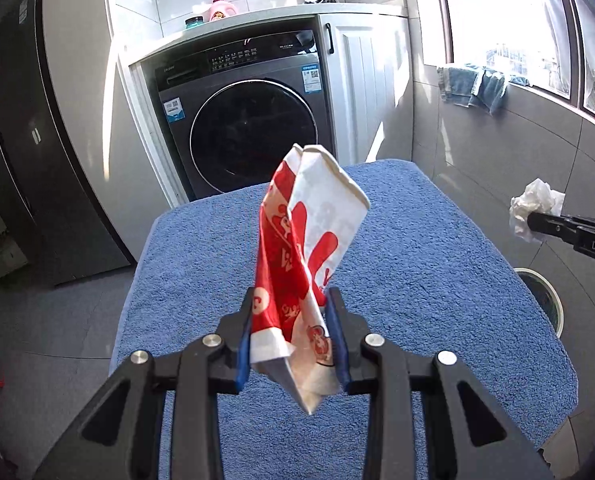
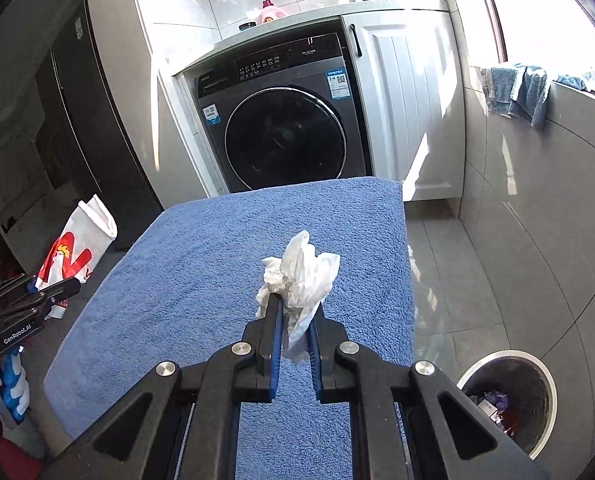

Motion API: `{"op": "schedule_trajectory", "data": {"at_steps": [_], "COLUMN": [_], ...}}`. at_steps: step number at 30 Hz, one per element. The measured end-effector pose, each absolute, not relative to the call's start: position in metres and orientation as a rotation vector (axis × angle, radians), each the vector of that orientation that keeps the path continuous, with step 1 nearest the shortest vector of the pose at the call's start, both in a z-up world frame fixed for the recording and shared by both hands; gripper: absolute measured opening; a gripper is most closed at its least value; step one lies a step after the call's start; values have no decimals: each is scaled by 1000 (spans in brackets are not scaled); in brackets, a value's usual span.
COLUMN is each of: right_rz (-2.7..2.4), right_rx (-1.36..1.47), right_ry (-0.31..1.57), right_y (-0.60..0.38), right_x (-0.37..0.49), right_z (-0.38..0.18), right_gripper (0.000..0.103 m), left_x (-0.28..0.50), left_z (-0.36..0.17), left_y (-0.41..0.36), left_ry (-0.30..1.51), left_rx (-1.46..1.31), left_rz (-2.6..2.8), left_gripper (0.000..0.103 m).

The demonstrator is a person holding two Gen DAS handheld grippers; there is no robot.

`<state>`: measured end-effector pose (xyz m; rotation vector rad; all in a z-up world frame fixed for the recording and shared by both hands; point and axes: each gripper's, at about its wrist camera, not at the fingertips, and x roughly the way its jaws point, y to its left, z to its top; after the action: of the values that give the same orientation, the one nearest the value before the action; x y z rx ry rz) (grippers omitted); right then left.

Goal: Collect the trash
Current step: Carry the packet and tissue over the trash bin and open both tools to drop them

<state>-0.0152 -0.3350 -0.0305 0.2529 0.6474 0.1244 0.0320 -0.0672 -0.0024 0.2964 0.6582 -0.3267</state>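
Left gripper [image 1: 293, 304] is clamped on a red-and-white paper bag [image 1: 309, 240], sticking up mid-frame over the blue towel [image 1: 437, 260]. Right gripper [image 2: 297, 312] pinches a crumpled white tissue [image 2: 301, 272] at centre frame; the trash bin [image 2: 509, 400] sits lower right.

This is a home laundry corner. A dark front-loading washing machine [image 2: 283, 120] sits built in under a white counter [image 2: 337, 10] that carries a pink detergent bottle [image 2: 270, 12], with a white cabinet door [image 2: 409, 108] beside it. Glossy tiled walls [image 2: 537, 208], a sunny window [image 1: 501, 12] with blue towels [image 1: 473, 86] over its sill, and a round bin [image 2: 513, 400] on the tiled floor [image 2: 449, 264] complete the room.
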Motion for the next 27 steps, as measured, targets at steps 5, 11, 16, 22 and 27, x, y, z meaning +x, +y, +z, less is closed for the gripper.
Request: {"op": "schedule_trajectory", "data": {"at_steps": [5,11,16,22,27], "right_rz": [64,-48,-158,-273,-333], "right_rx": [294,363,428,483,525], "right_ry": [652,666,702,769,825], "right_y": [-374,-429,-478,-526,-554], "right_x": [-30,-58,-83,-97,-95], "right_z": [-46,-71,-97,-130,-157], "right_gripper": [11,11,11,12,14], "left_x": [35,38,34,24,26], "left_z": [-4,-12,-25,-54,-85], "left_y": [-115,-187,-265,-363,-425], "left_ry": [691,771,802,850,949], "left_rx": [316,294,359,473,502], "left_rz": [-444,-669,-834,-997,-1065], "left_gripper": [30,30,30,31,32]}}
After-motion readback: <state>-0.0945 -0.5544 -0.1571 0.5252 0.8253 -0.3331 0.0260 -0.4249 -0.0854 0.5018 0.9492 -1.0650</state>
